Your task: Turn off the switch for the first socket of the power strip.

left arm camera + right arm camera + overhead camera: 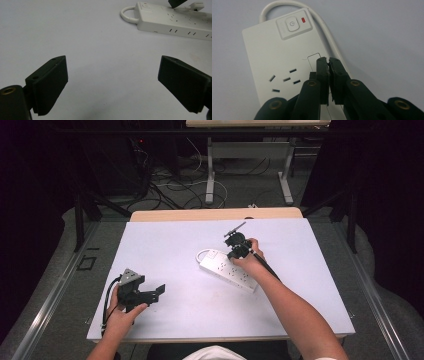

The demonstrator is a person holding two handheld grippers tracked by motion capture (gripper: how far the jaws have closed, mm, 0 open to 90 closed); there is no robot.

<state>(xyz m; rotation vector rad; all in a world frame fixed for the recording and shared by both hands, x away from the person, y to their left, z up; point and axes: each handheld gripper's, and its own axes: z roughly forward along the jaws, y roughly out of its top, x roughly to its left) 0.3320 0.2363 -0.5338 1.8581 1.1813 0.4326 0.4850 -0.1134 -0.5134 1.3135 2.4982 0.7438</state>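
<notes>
A white power strip (227, 270) lies slantwise on the white table top, right of centre, with its cord looped at the far-left end. My right gripper (234, 254) hovers over that end, pointing down. In the right gripper view its jaws (328, 60) are shut, with nothing seen between them, just above the strip (274, 62) beside a socket and below the power button (292, 24), whose red light (303, 20) shows. My left gripper (157, 293) rests low at the front left, open and empty (112, 60), aimed across bare table toward the strip (175, 22).
The white table top (175, 240) has a wooden strip along its far edge (215, 214). Beyond it are floor cables and the legs of another table (210, 180). Metal rails run down both sides of the table.
</notes>
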